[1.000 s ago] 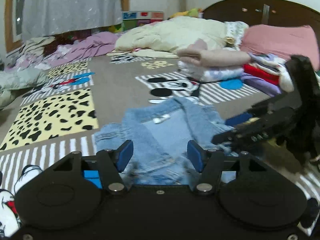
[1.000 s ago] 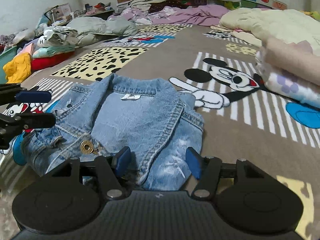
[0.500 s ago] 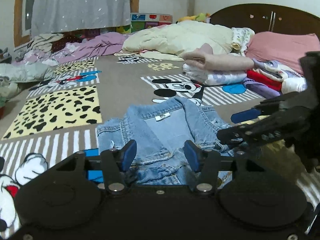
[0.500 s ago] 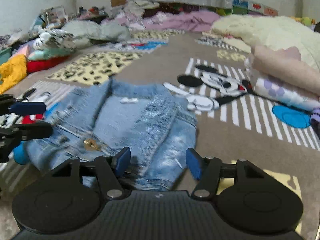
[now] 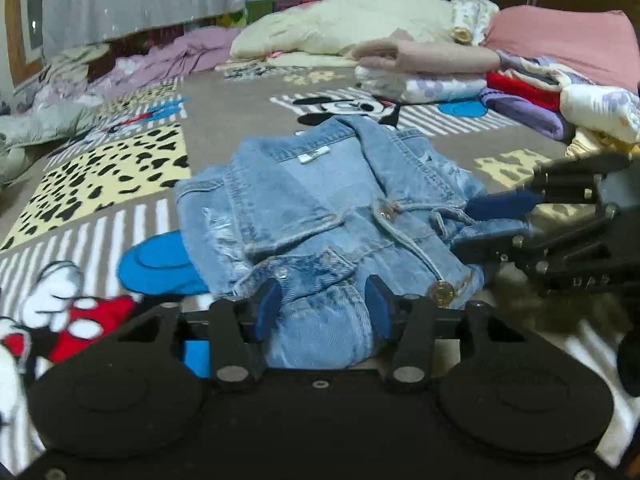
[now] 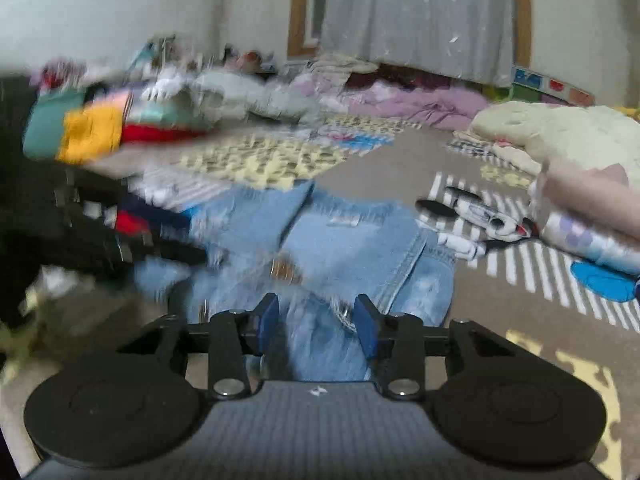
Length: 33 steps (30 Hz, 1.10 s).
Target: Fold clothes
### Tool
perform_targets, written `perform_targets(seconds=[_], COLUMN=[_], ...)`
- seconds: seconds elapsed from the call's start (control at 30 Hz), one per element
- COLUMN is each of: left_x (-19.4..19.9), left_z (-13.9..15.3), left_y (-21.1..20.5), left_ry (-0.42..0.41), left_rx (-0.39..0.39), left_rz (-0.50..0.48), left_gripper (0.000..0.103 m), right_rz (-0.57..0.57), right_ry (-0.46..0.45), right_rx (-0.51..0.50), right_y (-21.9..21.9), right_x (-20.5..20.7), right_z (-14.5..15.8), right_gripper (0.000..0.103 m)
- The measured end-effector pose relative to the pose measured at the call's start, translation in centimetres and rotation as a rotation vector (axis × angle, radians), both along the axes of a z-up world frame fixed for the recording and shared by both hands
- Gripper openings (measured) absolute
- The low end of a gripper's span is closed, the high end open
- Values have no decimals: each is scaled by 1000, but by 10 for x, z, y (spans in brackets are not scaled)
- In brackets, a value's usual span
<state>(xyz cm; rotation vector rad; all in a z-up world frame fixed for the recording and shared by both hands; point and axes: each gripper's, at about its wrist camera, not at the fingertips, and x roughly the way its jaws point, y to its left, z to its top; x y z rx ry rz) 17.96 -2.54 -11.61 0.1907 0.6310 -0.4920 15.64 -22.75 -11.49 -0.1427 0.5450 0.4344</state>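
Observation:
A light blue denim jacket (image 5: 320, 200) lies partly folded on the cartoon-print bedspread (image 5: 224, 92), collar away from me. My left gripper (image 5: 322, 310) is open, its blue pads on either side of the jacket's near hem. My right gripper (image 6: 316, 322) is open over the near edge of the same jacket (image 6: 352, 240); that view is blurred by motion. The right gripper also shows in the left wrist view (image 5: 492, 220) at the jacket's right edge. The left gripper shows blurred at the left of the right wrist view (image 6: 168, 236).
A stack of folded clothes (image 5: 432, 68) and a pink pillow (image 5: 560, 40) lie at the right by the dark headboard. A cream quilt (image 5: 352, 24) and purple bedding (image 5: 168, 60) lie at the back. More clothes (image 6: 92, 128) are piled at the left.
Both grippers have narrowed somewhat and moved in over the jacket's near hem. The jacket's lower part now bunches between the left pads. The right gripper is moving fast.

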Motion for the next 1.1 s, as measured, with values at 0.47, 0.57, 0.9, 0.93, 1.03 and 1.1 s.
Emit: perform_targets(seconds=[0.47, 0.57, 0.9, 0.93, 1.03, 1.1], left_x=[45, 57, 53, 47, 22, 4], left_z=[-8, -16, -17, -14, -2, 5], left_y=[78, 69, 41, 41, 47, 50], left_ry=[243, 312, 341, 365, 433, 401], left_rx=[-468, -538, -607, -623, -621, -548], left_rz=[269, 241, 247, 250, 229, 197], left_gripper=[62, 60, 31, 30, 30, 57], right_rz=[-310, -293, -227, -221, -228, -196], right_ry=[116, 254, 258, 263, 321, 360], right_rx=[477, 589, 615, 627, 727, 728], right_y=[-86, -91, -76, -77, -84, -84], right_x=[32, 52, 58, 57, 49, 27], right_z=[-3, -30, -36, -35, -29, -16], right_gripper=[69, 69, 45, 42, 38, 38])
